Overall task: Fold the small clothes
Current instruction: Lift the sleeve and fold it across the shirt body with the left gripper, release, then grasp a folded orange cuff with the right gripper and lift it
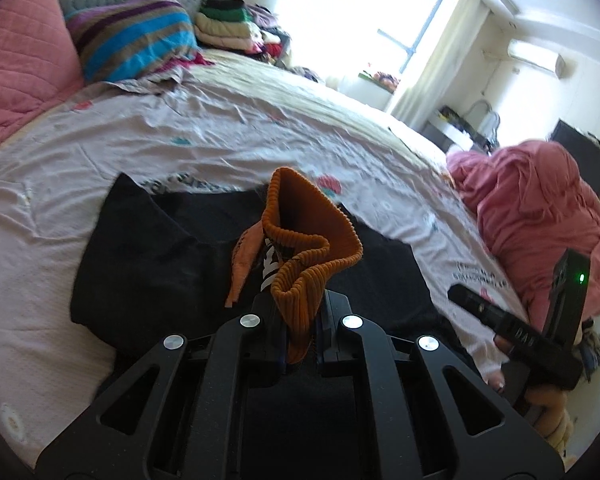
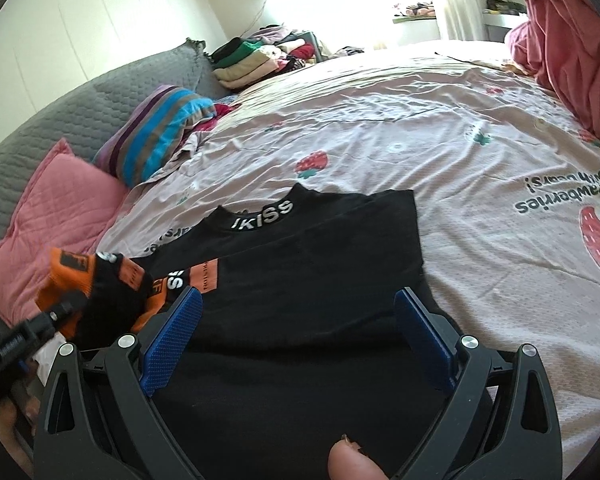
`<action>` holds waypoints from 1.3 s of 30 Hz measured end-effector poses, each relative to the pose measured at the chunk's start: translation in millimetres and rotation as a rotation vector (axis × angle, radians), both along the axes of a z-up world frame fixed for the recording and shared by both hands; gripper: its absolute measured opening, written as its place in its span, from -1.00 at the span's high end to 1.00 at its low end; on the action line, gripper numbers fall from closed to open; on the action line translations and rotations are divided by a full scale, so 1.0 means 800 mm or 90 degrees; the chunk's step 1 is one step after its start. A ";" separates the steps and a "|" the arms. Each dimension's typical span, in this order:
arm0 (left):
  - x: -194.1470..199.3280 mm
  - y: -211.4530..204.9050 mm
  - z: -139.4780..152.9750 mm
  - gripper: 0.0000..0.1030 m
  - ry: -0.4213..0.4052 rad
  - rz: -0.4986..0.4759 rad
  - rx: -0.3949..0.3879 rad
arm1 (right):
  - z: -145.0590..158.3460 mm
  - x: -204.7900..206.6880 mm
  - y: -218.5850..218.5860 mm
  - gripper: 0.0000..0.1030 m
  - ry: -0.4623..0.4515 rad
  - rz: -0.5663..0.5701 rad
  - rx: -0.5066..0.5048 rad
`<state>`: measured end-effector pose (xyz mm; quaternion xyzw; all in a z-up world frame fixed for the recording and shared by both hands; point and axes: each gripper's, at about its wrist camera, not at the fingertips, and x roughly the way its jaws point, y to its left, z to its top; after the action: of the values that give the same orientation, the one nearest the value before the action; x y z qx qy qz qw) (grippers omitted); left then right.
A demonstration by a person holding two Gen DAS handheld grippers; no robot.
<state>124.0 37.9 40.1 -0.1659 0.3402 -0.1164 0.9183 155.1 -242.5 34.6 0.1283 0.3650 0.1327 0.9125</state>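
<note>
The left tool (image 1: 296,312) is clamped on the orange ribbed cuff (image 1: 300,248) of a sleeve, which stands bunched up between its closed fingers with a black and white printed stretch of the sleeve showing behind it. In the right wrist view the same tool (image 2: 66,306) comes in from the near left edge, carrying the orange and black sleeve (image 2: 112,284) lifted just over the left side of the garment. The right tool (image 2: 296,320) hovers with its fingers wide apart and nothing between the blue pads (image 2: 172,340), above the near part of a black sweater (image 2: 300,264). A fingertip (image 2: 354,462) shows at the near edge of that view. The sweater lies flat on the bed with its collar, lettered in white, pointing far, and an orange patch (image 2: 202,278) on its left chest. Under it spreads a pale pink bedsheet (image 2: 400,132) printed with strawberries and dark lettering. At the far left lie a pink quilted pillow (image 2: 52,204), a striped pillow (image 2: 160,132) and a grey quilted cover (image 2: 100,92), with a stack of folded clothes (image 2: 256,60) beyond them. A bunched pink blanket (image 2: 564,48) sits at the far right, and a bright window (image 1: 384,12) with a white curtain (image 1: 440,52) lights the room.
</note>
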 end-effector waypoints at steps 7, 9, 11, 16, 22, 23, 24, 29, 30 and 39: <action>0.011 -0.025 -0.029 0.74 0.050 -0.051 -0.002 | -0.004 0.001 -0.009 -0.86 0.011 -0.012 0.010; 0.011 -0.029 -0.035 0.63 0.060 -0.063 -0.002 | -0.007 0.002 -0.009 -0.86 0.016 -0.012 0.013; 0.010 -0.028 -0.036 0.37 0.066 -0.073 -0.011 | -0.008 0.003 -0.007 -0.86 0.021 -0.008 0.016; 0.005 -0.013 -0.028 0.11 0.058 -0.069 -0.045 | -0.012 0.005 0.004 -0.86 0.031 0.008 0.014; -0.004 0.030 -0.015 -0.32 0.042 0.017 -0.015 | -0.027 0.004 0.044 -0.86 0.065 0.078 -0.008; -0.006 0.038 -0.013 -0.44 0.039 0.035 -0.004 | -0.034 0.004 0.058 -0.83 0.083 0.102 -0.010; -0.008 0.043 -0.011 -0.52 0.037 0.050 0.004 | -0.039 0.004 0.066 -0.68 0.095 0.115 -0.009; -0.020 0.083 -0.003 -0.82 0.028 0.142 0.044 | -0.072 0.008 0.120 -0.42 0.166 0.176 -0.003; -0.023 0.091 -0.003 -0.81 0.029 0.154 0.046 | -0.075 0.007 0.127 -0.34 0.168 0.177 -0.004; -0.038 0.141 -0.004 -0.82 0.032 0.210 0.031 | -0.029 0.008 0.169 0.83 0.066 0.228 -0.044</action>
<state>93.2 150.4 36.6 -0.2001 0.3341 0.0480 0.9198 161.4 -107.7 11.3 0.0363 0.4332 0.2732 0.8581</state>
